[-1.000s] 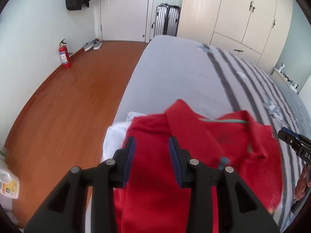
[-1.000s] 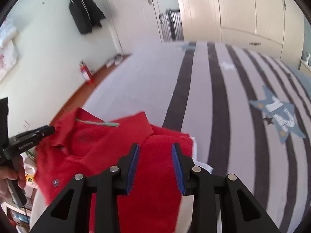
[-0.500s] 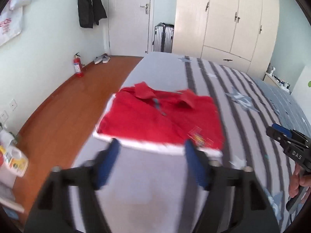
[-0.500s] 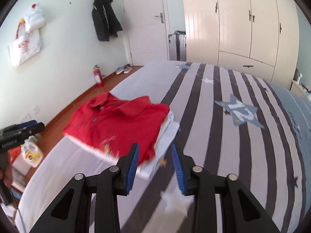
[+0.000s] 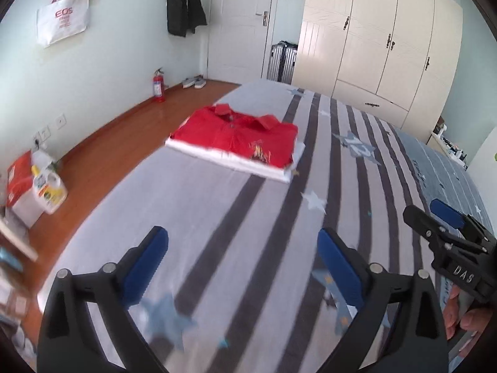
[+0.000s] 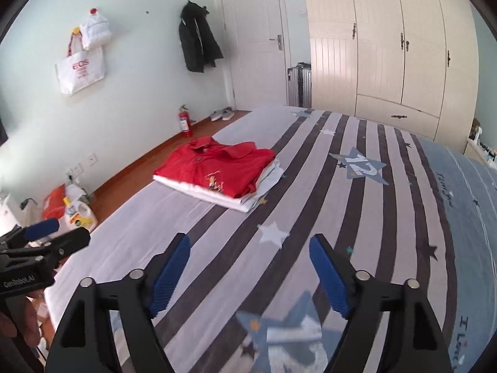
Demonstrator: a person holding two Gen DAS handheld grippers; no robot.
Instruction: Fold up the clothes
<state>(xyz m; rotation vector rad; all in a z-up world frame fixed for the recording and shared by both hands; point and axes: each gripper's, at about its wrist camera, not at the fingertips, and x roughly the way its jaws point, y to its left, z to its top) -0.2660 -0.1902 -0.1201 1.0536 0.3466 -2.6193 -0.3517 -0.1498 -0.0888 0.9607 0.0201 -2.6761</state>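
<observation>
Your folded red polo shirt [image 5: 239, 138] lay collar-up on top of a flat stack of white folded garments [image 6: 248, 200] near the far left edge of the bed with the grey-and-charcoal striped, star-printed cover [image 6: 310, 205], well apart from both of your tools. Your left gripper [image 5: 242, 264] had just been opening and stood spread wide with nothing between its blue pads; your right gripper [image 6: 248, 267] had likewise just been opening and held nothing. Judged from how things lay, the red shirt was finished and placed, and no unfolded clothing showed anywhere on the cover, so either the job was done or the next piece was out of view. Around you, the room showed a polished wooden floor [image 5: 102, 155], a small red fire extinguisher [image 5: 157, 85] against the pale wall, a dark jacket [image 6: 198, 42] hung beside the white door, a silver ribbed suitcase [image 5: 282, 62], and cream wardrobe doors [image 6: 388, 37] along the far side.
</observation>
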